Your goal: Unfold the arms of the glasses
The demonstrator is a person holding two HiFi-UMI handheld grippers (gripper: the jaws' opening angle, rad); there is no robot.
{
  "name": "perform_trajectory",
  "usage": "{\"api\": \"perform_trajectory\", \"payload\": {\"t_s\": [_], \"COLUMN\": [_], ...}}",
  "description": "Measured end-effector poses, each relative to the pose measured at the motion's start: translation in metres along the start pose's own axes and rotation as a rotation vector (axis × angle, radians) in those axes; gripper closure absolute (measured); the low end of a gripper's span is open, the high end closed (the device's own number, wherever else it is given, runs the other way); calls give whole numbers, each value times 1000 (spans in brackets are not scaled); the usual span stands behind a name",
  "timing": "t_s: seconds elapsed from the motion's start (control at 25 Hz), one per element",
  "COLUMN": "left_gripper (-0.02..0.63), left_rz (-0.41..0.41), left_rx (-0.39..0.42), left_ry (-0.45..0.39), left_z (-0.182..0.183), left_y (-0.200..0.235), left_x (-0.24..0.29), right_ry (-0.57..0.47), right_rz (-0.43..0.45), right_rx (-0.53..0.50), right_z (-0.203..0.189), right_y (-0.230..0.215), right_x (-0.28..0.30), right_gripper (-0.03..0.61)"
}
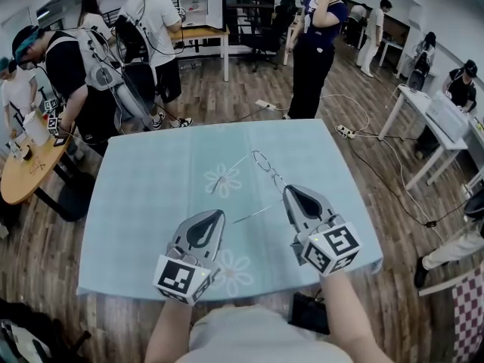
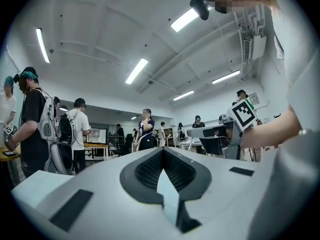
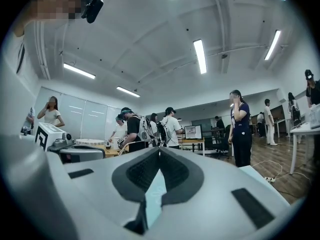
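The thin wire glasses (image 1: pixel 263 161) are lying mid-worktop (image 1: pixel 151 187) with both arms seemingly swung out already, while the left tongs (image 1: pixel 218 215) and right tongs (image 1: pixel 288 190) are hovering on their near side, pressed together and empty, so little appears left.

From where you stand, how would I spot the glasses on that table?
Find the pale blue tablecloth covering the table in the middle of the room. Near its centre, just ahead of the right gripper, lie the glasses. They are a thin wire outline, the only loose thing on the cloth; the white flowers beside them are merely printed.
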State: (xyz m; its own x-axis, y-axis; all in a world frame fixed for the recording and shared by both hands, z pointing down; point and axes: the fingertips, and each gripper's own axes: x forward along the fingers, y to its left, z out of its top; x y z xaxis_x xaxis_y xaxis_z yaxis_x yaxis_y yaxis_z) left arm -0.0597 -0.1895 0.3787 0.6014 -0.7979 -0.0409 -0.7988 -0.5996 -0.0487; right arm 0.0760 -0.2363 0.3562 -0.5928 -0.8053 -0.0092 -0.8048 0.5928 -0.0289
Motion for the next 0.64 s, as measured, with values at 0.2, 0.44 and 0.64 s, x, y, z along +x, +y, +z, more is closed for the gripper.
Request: {"api": "perform_trajectory", "payload": {"t_s": [0.2,0.44,0.64], "left_gripper": [606,606,606], "left_rz": [8,18,30], "left_rx": [1,5,10], "left_ry": [-3,-5,7], "left_z": [0,2,1], "left_y": [2,1,5], "left_x": [1,2,5], "right_ry": [1,-1,-9], "right_rz": [3,-13,-62], "right_rx": [-5,-50,-137], "right_z": [-1,0,-1], "right_y": [0,3,15], "right_x": [0,-2,1], "right_gripper": [569,569,569]}}
